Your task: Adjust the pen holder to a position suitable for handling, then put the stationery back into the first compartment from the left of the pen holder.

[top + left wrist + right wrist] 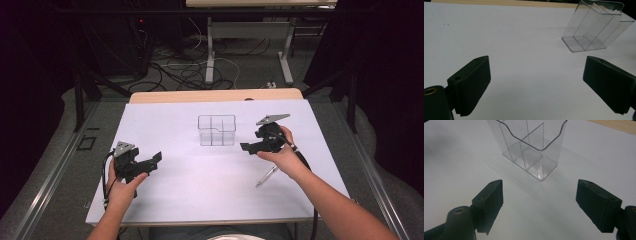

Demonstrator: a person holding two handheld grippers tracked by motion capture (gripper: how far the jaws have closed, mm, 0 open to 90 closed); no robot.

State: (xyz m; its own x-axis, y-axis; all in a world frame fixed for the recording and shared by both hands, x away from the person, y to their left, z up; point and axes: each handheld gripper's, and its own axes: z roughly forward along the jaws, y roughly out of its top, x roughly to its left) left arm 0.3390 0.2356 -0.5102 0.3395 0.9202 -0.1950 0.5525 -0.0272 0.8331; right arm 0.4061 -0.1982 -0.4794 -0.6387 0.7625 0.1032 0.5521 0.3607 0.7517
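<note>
The clear divided holder (216,130) stands upright at frame centre; the right tool (246,146), jaws spread and empty, should approach squarely (the pen (266,176) lies lower right), left tool (156,159) likewise open

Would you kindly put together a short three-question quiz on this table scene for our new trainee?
1. True or false: the clear plastic organizer stands upright on the white sheet with nothing in its compartments.
2. Which claw is nearer the pen lying on the sheet: the left claw or the right claw?
3. Multiple choice: how do the jaws of both claws stand? A) wide open and holding nothing B) shut on the pen C) shut on the organizer.

Key
1. True: the gripper views show its dividers and bare floor.
2. The right claw; the pen lies just under the right hand.
3. A.
</note>
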